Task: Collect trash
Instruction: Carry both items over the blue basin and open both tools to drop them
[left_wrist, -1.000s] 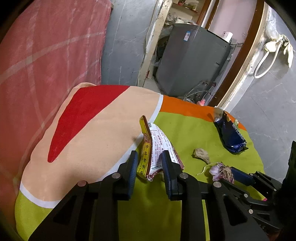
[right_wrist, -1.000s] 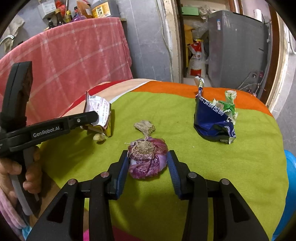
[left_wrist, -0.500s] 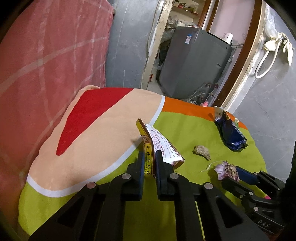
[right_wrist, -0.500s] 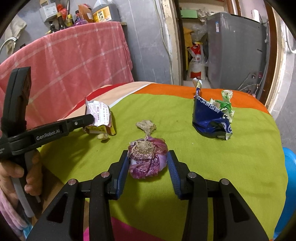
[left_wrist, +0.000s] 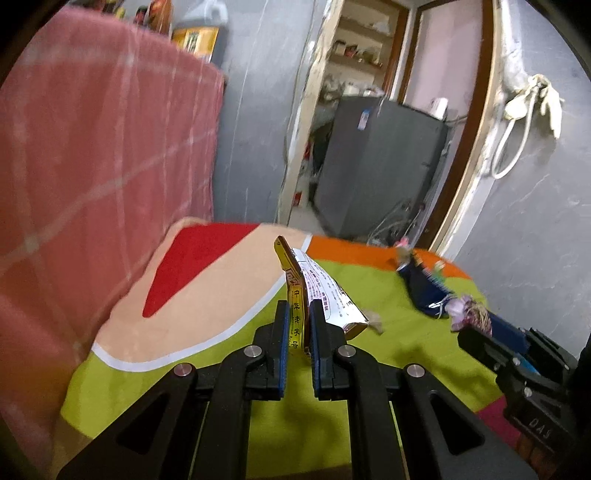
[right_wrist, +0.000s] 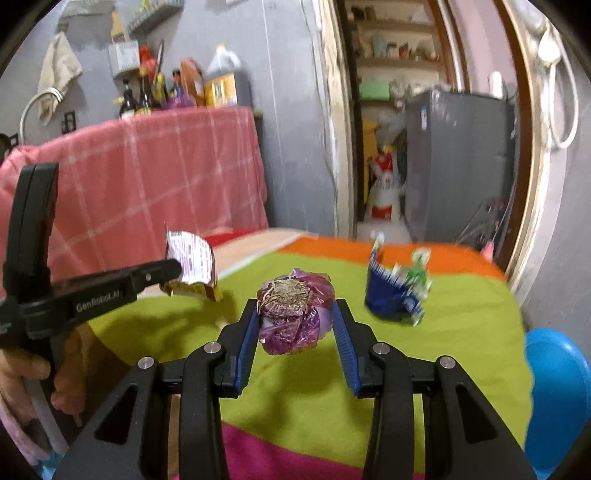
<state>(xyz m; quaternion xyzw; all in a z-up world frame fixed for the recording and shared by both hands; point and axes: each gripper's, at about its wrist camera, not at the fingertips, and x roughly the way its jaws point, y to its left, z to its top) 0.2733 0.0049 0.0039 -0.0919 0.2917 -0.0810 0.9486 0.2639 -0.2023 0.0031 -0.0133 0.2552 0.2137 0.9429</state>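
Holding the purple wad loosely, the right tool may drop it. The left tool pinches only the wrapper's thin edge, so it could slip.

Both grippers are looking the same: black frames, blue ribbed pads, silver screws. The left gripper is showing white "GenRobot.AI" lettering, and a pink sleeve is peeking below that lettering.

A flat yellow-and-silver printed foil wrapper stands on edge, lifted clear of the cloth. A purple onion wrapped in crinkled skin hangs above the green cloth. A crumpled blue snack bag lies farther back.
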